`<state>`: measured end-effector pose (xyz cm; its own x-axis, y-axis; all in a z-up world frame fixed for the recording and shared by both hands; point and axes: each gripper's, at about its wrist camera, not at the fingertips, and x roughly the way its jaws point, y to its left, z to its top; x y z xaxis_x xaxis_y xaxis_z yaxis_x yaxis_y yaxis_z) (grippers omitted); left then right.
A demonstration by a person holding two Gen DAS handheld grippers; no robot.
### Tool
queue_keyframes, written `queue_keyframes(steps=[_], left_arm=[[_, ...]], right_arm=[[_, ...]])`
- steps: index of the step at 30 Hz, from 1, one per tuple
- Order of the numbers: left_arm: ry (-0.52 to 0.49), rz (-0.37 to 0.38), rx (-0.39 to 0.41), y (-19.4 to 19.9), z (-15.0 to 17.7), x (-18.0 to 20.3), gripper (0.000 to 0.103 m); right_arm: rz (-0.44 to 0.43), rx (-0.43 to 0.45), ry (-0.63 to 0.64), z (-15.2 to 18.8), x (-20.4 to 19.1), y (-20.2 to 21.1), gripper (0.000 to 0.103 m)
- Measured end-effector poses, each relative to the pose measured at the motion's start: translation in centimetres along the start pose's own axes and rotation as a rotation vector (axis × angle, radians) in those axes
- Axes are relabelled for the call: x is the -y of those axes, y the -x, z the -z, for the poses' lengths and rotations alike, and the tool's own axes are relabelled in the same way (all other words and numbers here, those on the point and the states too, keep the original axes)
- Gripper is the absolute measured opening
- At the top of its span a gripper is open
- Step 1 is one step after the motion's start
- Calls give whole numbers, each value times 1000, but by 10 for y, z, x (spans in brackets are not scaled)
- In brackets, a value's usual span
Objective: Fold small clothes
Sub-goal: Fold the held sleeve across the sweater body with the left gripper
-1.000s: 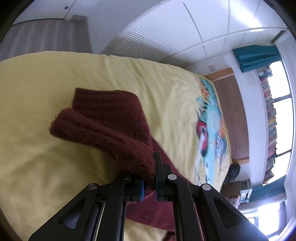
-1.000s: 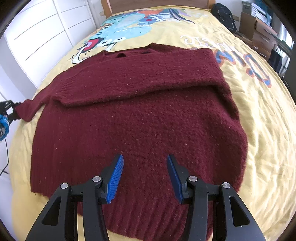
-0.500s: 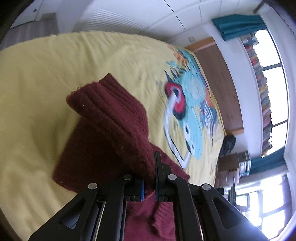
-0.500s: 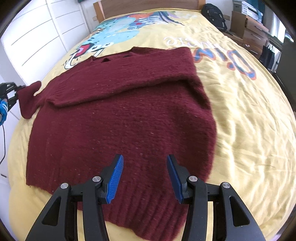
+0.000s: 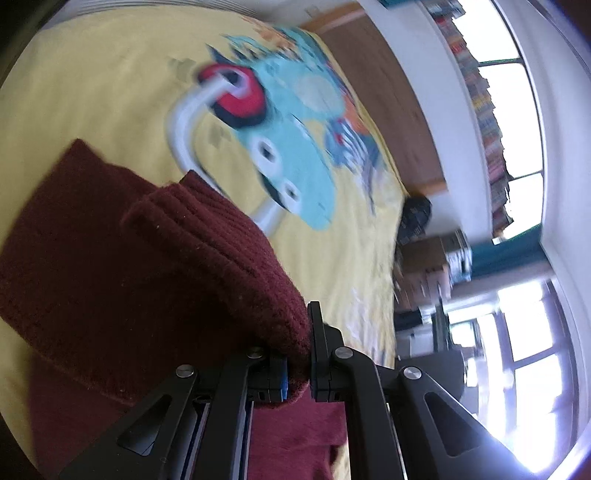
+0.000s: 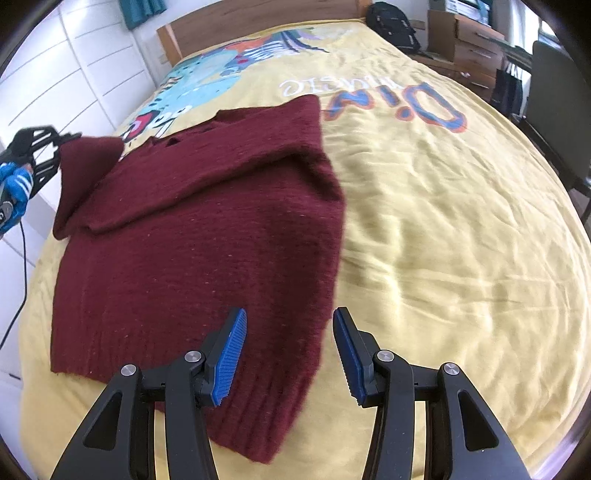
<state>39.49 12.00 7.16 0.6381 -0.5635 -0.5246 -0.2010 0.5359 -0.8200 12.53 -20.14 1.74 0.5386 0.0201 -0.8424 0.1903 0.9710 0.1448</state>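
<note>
A dark red knitted sweater (image 6: 207,236) lies flat on a yellow bed, its right sleeve folded across the chest. My left gripper (image 5: 297,363) is shut on the left sleeve's ribbed cuff (image 5: 221,258) and holds it lifted above the bed; it also shows at the left edge of the right wrist view (image 6: 62,142), with the sleeve (image 6: 85,166) hanging from it. My right gripper (image 6: 290,356) is open and empty, hovering over the sweater's hem near its right corner.
The yellow bedspread (image 6: 443,229) has a dinosaur print (image 6: 207,81) and lettering near the wooden headboard (image 6: 258,26). White wardrobe doors (image 6: 55,85) stand on the left. A black backpack (image 6: 391,22), drawers and a chair (image 6: 554,96) stand on the right.
My left gripper has lifted the sleeve cuff and carried it inward over the sweater's left shoulder. My right gripper has shifted toward the hem's right side, still open.
</note>
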Motion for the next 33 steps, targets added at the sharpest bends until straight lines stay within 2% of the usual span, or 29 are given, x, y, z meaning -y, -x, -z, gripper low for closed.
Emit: queue_keyframes(steps=[7, 14, 20, 27, 33], left_arm=[[-120, -10, -145, -53, 62, 46, 6], [-268, -137, -272, -94, 132, 56, 5], [-337, -166, -300, -88, 163, 57, 5], [-453, -236, -346, -103, 193, 64, 6], [-486, -270, -383, -115, 215, 62, 6]], right_arm=[[-2, 4, -32, 8, 19, 4, 51], [-3, 1, -54, 16, 31, 6, 51], [-10, -3, -70, 18, 38, 2, 51], [-26, -5, -74, 18, 34, -4, 51], [-30, -1, -78, 16, 35, -4, 51]])
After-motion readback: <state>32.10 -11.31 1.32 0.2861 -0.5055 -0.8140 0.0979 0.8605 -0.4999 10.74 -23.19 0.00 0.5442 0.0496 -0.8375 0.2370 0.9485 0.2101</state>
